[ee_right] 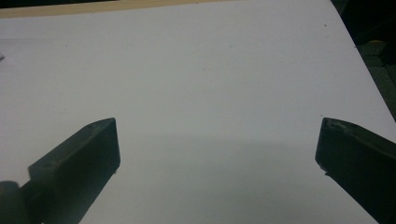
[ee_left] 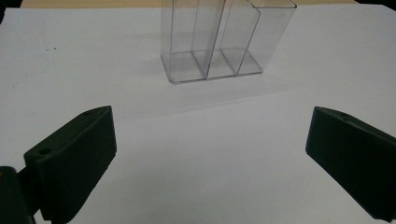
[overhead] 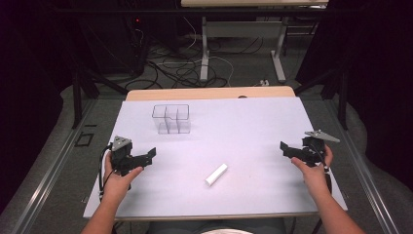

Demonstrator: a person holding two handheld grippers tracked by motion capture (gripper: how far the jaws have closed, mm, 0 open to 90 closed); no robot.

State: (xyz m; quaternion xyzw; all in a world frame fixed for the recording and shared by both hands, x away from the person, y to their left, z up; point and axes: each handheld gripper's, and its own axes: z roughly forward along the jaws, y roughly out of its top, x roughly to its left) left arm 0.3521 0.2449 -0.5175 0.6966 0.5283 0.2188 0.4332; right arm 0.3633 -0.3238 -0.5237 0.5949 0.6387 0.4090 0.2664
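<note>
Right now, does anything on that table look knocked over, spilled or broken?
Nothing stands out. The clear divided container stands upright on the white table, with no visible cracks. The small white block lies flat at a slant, apart from it. Both the left gripper and the right gripper are open and hold nothing.

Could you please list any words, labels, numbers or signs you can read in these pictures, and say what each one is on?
None can be read.
The clear organizer bears no label, also seen close in the left gripper view.
The white block is plain.
The white sheet is blank.
The left tongs and right tongs show no marking.
</note>
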